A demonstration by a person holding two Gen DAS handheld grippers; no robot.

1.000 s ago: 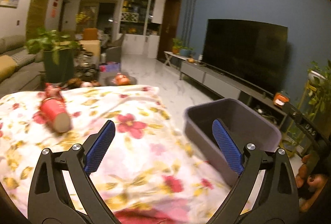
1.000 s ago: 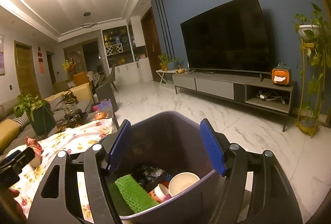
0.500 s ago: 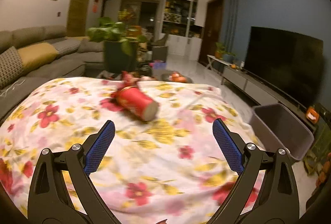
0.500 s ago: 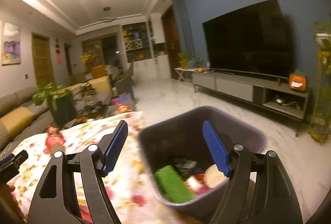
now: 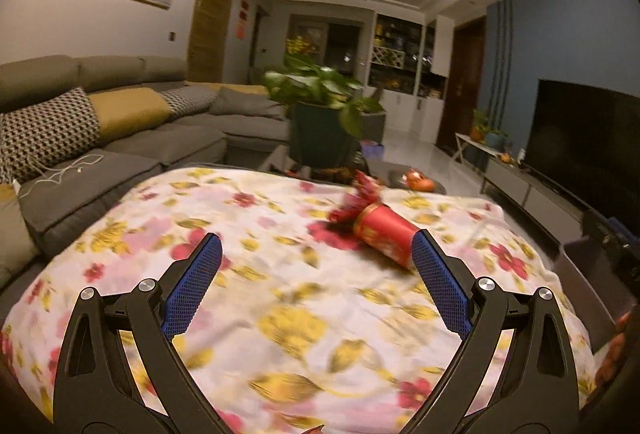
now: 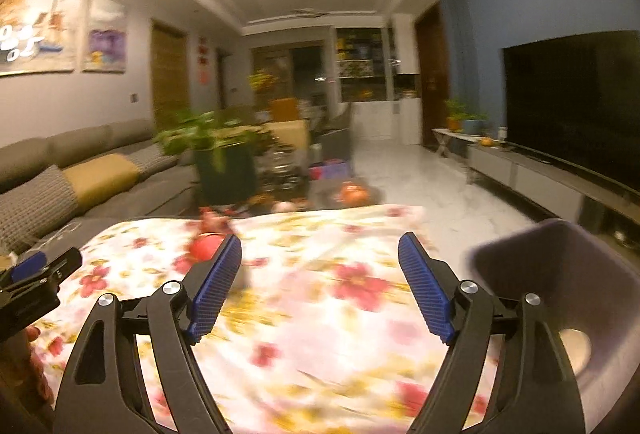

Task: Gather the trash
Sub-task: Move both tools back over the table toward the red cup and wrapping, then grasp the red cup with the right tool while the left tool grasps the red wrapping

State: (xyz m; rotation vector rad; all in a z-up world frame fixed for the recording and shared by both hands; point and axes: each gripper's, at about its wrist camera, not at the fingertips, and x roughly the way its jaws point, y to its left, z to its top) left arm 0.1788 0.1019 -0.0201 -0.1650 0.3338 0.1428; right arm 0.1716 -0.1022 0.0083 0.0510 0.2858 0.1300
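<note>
Your left gripper [image 5: 316, 276] is spread wide and empty over the floral-print cloth [image 5: 248, 318]. A red paper cup [image 5: 384, 236] lies on its side just beyond its right fingertip, near the cloth's far edge (crumpled red wrapper [image 5: 362, 189] behind it). Your right gripper [image 6: 320, 284] is opening, nothing between its jaws. The dark grey plastic bin [image 6: 560, 274] stands off the cloth's right edge; bare cloth lies between.

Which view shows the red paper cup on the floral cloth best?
Left wrist: the red paper cup lies on its side, nearly whole, fairly sharp. Right wrist shows it only as a red blur partly behind a blue pad.
</note>
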